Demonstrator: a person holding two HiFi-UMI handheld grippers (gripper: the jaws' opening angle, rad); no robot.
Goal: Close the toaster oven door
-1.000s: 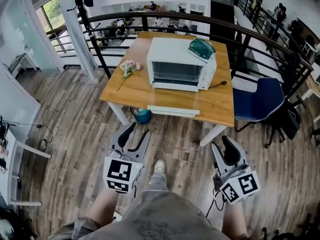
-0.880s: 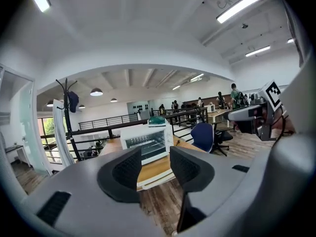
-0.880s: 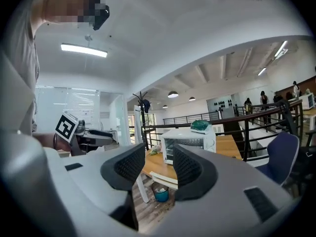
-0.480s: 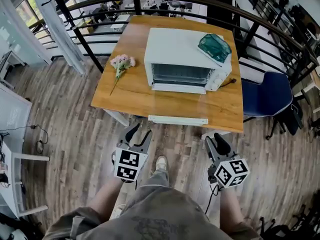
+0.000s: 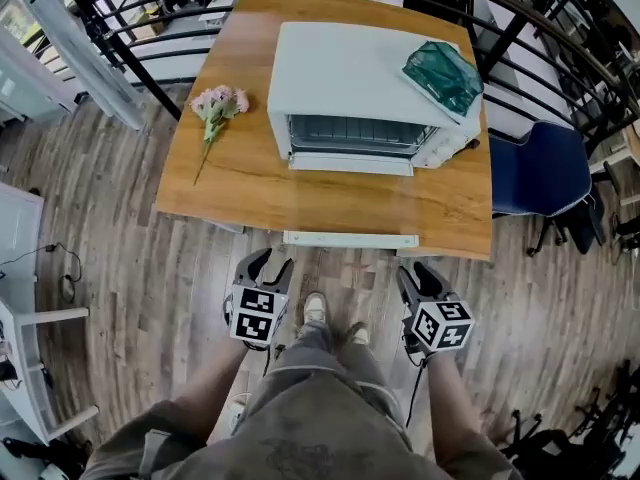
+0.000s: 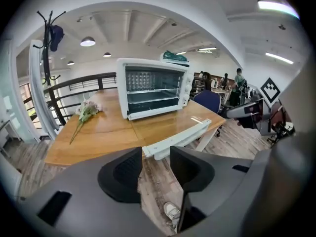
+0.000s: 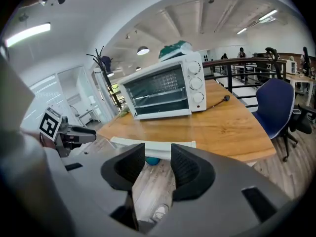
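A white toaster oven stands at the back of a wooden table. Its glass door hangs open and lies flat toward me, and the door's white handle bar reaches the table's front edge. My left gripper and right gripper hover over the floor just short of that edge, both open and holding nothing. In the left gripper view the left gripper points at the handle bar and the oven. In the right gripper view the right gripper sits just before the handle bar, with the oven beyond.
A bunch of pink flowers lies on the table left of the oven. A folded green thing rests on the oven's top. A blue chair stands right of the table. A black railing runs behind it.
The person has stepped closer to the table, so the oven and its open door now look larger and nearer. Both grippers have moved forward to just short of the door's handle bar.
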